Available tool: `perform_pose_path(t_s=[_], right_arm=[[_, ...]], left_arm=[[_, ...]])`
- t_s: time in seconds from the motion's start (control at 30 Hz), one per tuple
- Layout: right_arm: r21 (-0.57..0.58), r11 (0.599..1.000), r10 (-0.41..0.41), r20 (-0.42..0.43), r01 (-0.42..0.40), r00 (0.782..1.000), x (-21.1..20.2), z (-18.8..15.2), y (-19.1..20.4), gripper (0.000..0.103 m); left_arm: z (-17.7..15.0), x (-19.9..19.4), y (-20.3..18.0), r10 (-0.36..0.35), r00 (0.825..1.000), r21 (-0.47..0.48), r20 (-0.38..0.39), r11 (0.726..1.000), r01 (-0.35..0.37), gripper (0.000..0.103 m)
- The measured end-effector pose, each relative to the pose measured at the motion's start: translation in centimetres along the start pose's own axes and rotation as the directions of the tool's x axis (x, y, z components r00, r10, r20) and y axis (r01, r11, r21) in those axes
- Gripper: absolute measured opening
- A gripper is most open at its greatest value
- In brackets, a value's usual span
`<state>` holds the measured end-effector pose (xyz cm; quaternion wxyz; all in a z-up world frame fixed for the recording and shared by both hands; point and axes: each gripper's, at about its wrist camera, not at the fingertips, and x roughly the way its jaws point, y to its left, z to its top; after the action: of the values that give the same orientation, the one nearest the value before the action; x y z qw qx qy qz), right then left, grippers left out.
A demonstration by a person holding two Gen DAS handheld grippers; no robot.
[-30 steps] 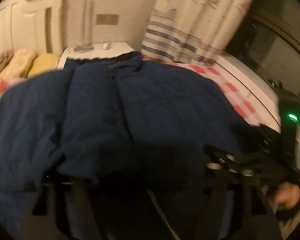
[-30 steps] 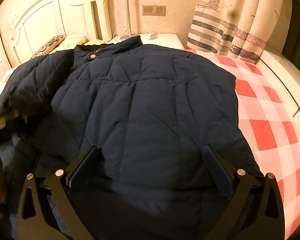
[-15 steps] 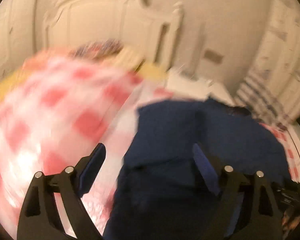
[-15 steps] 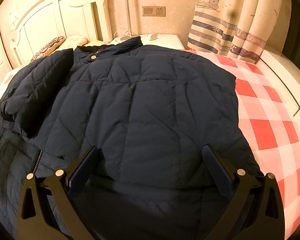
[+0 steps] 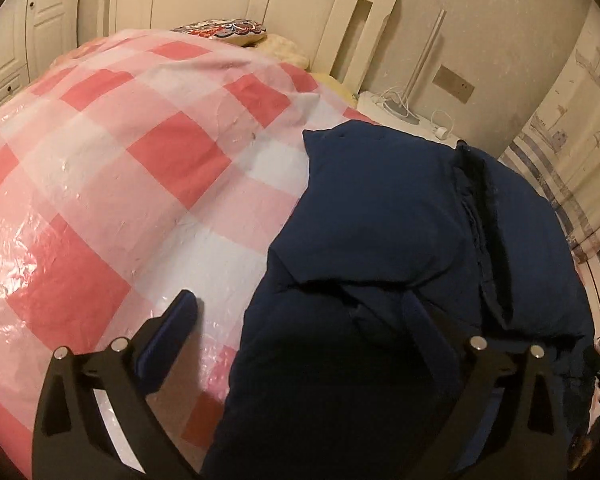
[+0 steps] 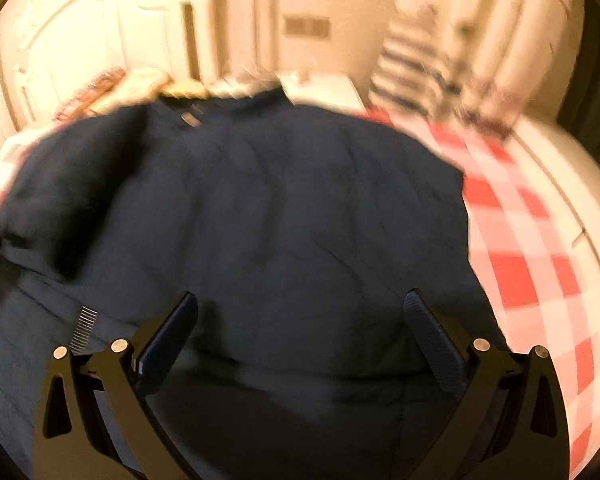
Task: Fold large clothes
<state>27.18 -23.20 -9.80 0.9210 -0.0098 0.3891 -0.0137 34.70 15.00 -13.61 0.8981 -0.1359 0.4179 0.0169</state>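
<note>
A navy puffer jacket (image 5: pixel 400 220) lies spread on the red, pink and white checked bedcover (image 5: pixel 120 168). My left gripper (image 5: pixel 300 312) hovers at the jacket's left edge, its jaws opening wide. One finger is over the bedcover and the other over the dark fabric, and the pads press on nothing. In the blurred right wrist view the jacket (image 6: pixel 280 208) fills the middle, with one sleeve (image 6: pixel 68 192) folded over its left side. My right gripper (image 6: pixel 300 308) hangs open above the jacket's lower part and holds nothing.
A white headboard (image 5: pixel 300 4) and pillows (image 5: pixel 224 30) stand at the bed's far end. Beside them is a nightstand (image 5: pixel 404 114) with a lamp base and cables. A striped curtain (image 5: pixel 572 152) hangs at the right. The bedcover (image 6: pixel 532 264) shows to the right of the jacket.
The sleeve, held up at the left a second ago, now lies folded on the jacket. My left gripper has swung to the jacket's left edge over the bedcover. My right gripper has lifted slightly.
</note>
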Motion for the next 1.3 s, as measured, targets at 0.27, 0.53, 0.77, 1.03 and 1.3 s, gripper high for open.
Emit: perform_pose_path(t_s=[0.27, 0.53, 0.77, 1.03, 1.3], right_arm=[[-0.452, 0.892, 0.059, 0.079, -0.017, 0.995, 0.3, 2.2, 15.0, 0.098], [-0.336, 0.929, 0.171, 0.023, -0.153, 0.985, 3.3, 4.6, 15.5, 0.061], [0.179, 0.920, 0.314, 0.200, -0.350, 0.928, -0.8, 6.3, 2.3, 0.030], [0.531, 0.777, 0.378, 0.036, -0.339, 0.925, 4.8, 0.7, -7.4, 0.039], [0.500, 0.751, 0.426, 0.132, -0.431, 0.895, 4.0, 0.6, -6.8, 0.085]], left_arm=[[0.2, -0.8, -0.2, -0.006, 1.000, -0.004, 0.004, 1.000, 0.006, 0.101], [0.1, -1.0, -0.3, -0.008, 1.000, -0.003, 0.005, 1.000, 0.008, 0.101], [0.1, -1.0, -0.4, -0.014, 1.000, -0.004, 0.007, 1.000, 0.014, 0.101], [0.3, -0.7, -0.5, -0.017, 1.000, 0.001, 0.006, 1.000, 0.017, 0.101], [0.4, -0.5, -0.4, -0.020, 1.000, -0.002, 0.009, 1.000, 0.020, 0.101]])
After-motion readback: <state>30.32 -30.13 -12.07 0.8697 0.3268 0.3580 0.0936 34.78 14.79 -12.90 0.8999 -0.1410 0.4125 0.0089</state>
